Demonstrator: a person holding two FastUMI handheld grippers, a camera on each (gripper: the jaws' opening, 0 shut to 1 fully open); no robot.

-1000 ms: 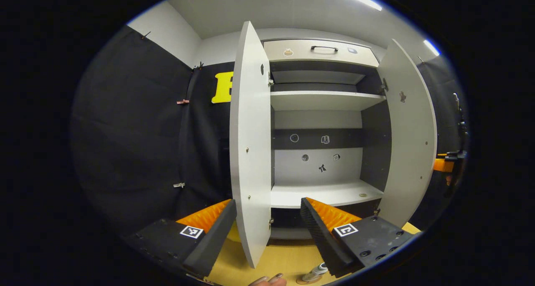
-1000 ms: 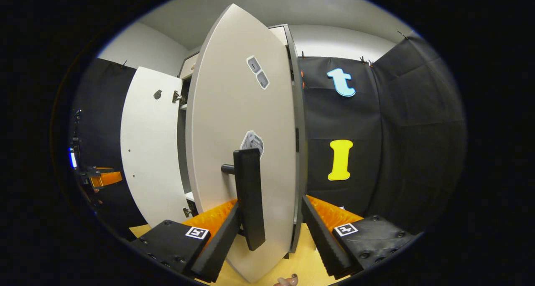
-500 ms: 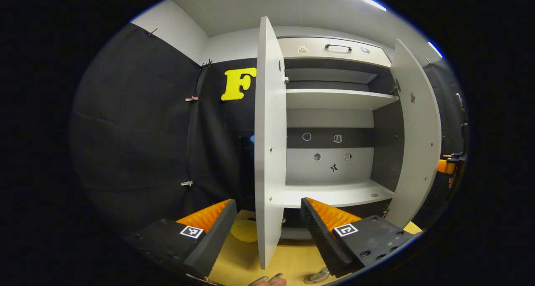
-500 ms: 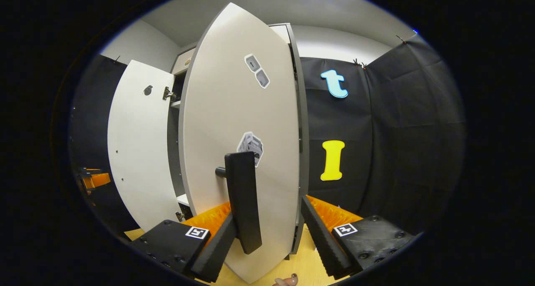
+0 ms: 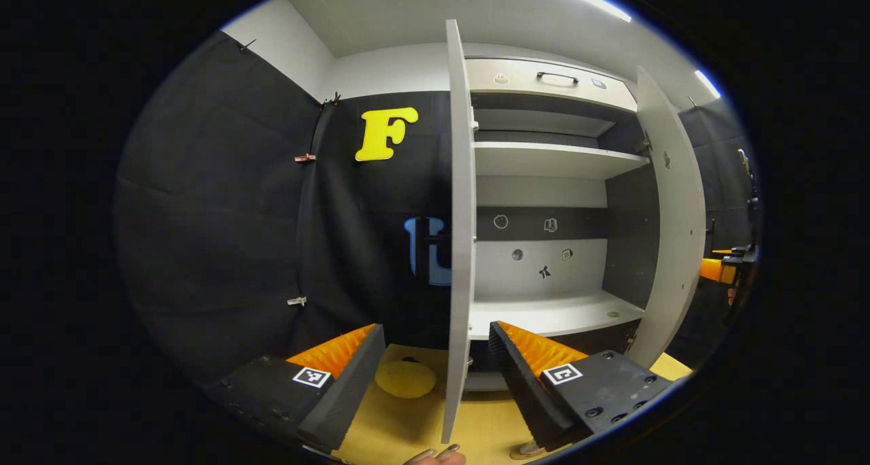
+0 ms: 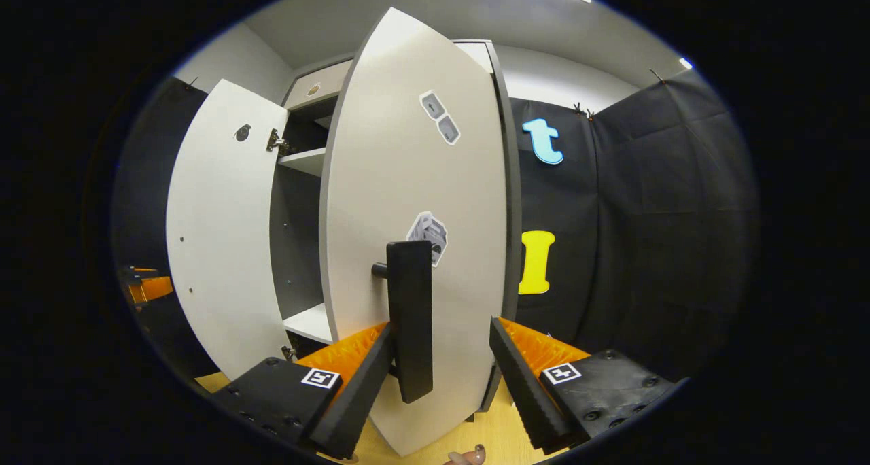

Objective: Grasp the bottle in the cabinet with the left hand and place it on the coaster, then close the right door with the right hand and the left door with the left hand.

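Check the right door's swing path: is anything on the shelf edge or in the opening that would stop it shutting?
Nothing visible does. The right door hangs open with the right gripper open at its black handle; the lower shelf looks bare at its front edge.

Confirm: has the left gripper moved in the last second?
Yes. The left gripper shifted left against the left door, now seen edge-on where its inner face showed before.

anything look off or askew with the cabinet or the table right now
Nothing stands out. Both cabinet doors, the left door and the right door, hang open as the task expects. The shelves look level, with no spill or damage on them.
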